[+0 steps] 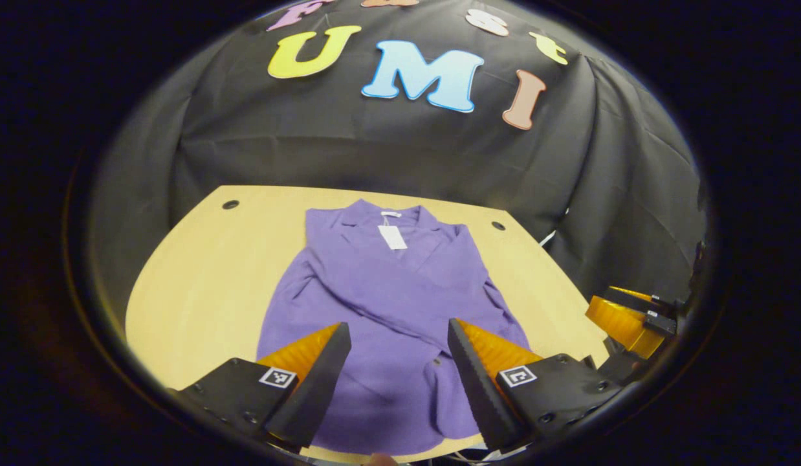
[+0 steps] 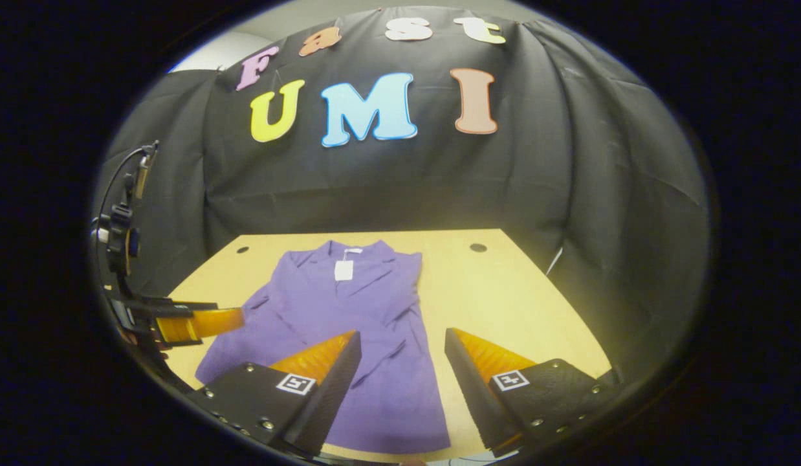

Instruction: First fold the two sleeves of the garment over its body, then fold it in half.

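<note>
A purple garment (image 1: pixel 394 304) lies flat on the wooden table (image 1: pixel 200 278), collar toward the far wall, with a white tag (image 1: pixel 393 237) at the neck. Both sleeves lie folded across its body. My left gripper (image 1: pixel 398 362) hovers open above the garment's lower half, nothing between its fingers. In the right gripper view the same purple garment (image 2: pixel 355 323) lies left of centre, and my right gripper (image 2: pixel 400 369) hangs open over its lower right edge. The left gripper (image 2: pixel 200 323) also shows at the left of the right gripper view; the right gripper (image 1: pixel 627 317) shows at the right of the left gripper view.
The table (image 2: pixel 504 304) has two small dark holes (image 1: pixel 230 204) (image 1: pixel 498 226) near its far corners. Black cloth (image 1: pixel 387 149) closes in the back and sides. Bare tabletop lies on both sides of the garment.
</note>
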The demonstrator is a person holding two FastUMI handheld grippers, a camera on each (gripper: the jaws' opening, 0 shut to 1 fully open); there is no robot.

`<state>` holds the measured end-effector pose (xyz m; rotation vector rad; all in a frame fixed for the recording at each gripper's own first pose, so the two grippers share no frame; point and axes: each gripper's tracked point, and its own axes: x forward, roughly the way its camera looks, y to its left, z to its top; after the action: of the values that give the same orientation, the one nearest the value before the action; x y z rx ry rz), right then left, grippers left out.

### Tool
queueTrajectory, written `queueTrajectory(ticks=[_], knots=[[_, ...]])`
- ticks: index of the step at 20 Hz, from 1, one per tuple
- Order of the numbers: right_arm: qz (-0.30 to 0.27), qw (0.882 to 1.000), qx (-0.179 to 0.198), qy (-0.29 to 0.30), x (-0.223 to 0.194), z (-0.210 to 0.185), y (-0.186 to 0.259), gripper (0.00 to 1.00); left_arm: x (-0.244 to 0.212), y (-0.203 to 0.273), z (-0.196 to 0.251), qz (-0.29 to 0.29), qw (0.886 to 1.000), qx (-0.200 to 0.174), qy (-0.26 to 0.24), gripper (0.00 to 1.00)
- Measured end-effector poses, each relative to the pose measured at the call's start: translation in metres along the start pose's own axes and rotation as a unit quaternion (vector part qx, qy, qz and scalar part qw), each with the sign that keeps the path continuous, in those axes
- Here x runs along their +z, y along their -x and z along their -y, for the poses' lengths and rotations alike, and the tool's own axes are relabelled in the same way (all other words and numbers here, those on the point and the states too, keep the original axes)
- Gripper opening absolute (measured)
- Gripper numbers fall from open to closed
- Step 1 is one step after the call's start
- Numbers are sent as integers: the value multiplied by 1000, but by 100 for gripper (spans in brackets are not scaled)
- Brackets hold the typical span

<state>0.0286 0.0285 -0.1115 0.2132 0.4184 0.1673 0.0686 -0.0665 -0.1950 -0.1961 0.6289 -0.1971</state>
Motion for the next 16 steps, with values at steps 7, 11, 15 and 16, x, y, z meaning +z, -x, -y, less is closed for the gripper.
queueTrajectory(ticks=[7,11,15,16], knots=[[-100,994,-24,-23,-80,5,7,84,-75,30,-91,-54,998,39,10,95],[-167,985,-39,-35,-131,15,9,84,-119,31,-123,-93,994,52,13,95],[-207,976,-58,-24,-162,27,11,84,-144,34,-147,-113,992,63,9,95],[-214,975,-61,-29,-166,29,11,84,-148,34,-152,-115,991,65,11,95]])
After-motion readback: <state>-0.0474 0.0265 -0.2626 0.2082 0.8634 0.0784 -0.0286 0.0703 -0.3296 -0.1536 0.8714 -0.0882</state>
